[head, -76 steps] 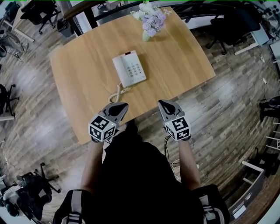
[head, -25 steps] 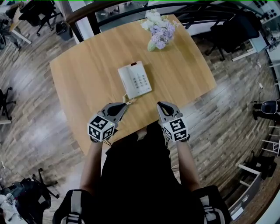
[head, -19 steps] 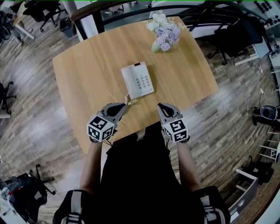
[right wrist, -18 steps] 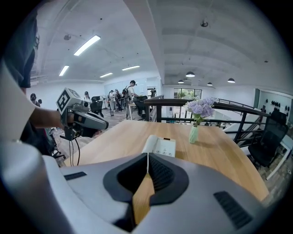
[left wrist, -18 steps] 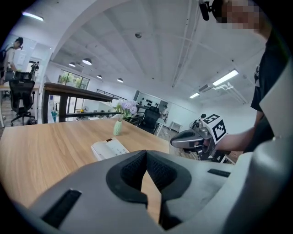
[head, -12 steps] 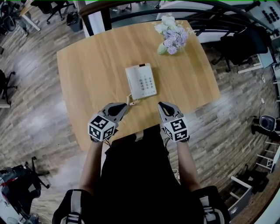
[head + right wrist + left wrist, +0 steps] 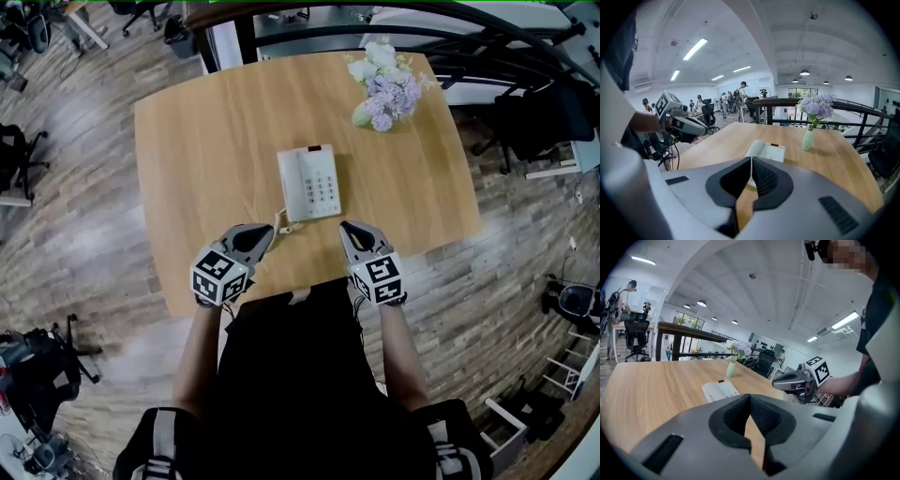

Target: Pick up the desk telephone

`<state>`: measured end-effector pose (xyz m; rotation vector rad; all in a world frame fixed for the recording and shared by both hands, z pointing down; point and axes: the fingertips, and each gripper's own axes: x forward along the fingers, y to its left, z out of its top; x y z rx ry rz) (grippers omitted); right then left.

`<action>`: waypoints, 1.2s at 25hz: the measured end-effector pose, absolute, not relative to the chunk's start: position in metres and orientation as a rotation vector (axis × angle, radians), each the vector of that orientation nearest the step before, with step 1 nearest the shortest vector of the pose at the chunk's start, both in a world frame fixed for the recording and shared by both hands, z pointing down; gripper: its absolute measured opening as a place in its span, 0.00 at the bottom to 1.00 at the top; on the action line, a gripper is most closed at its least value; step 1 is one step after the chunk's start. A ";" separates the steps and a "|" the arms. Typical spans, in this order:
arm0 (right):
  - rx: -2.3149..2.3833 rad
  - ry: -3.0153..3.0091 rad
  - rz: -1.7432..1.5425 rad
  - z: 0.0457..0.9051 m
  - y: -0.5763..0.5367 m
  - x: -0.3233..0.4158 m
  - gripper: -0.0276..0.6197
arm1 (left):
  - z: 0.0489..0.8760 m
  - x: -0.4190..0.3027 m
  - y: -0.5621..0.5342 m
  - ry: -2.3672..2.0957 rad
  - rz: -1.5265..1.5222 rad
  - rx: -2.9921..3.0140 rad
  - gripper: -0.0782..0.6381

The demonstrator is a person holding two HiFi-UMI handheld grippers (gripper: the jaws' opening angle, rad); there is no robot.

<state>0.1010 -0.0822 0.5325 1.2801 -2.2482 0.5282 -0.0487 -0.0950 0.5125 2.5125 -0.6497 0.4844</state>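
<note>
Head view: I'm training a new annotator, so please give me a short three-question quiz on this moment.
1. Multiple choice: what stands near the far right corner of the table? A) flowers in a vase B) a laptop C) a mug
2. True or false: the left gripper and the right gripper are both shut with nothing held.
3. Short answer: does either gripper touch the desk telephone?

Key: 1 A; 2 true; 3 no, both are short of it, on the person's side.
</note>
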 end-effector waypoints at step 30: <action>1.100 -2.259 0.733 0.596 -0.137 0.140 0.08 | 0.566 0.000 -0.151 -0.715 0.563 2.334 0.14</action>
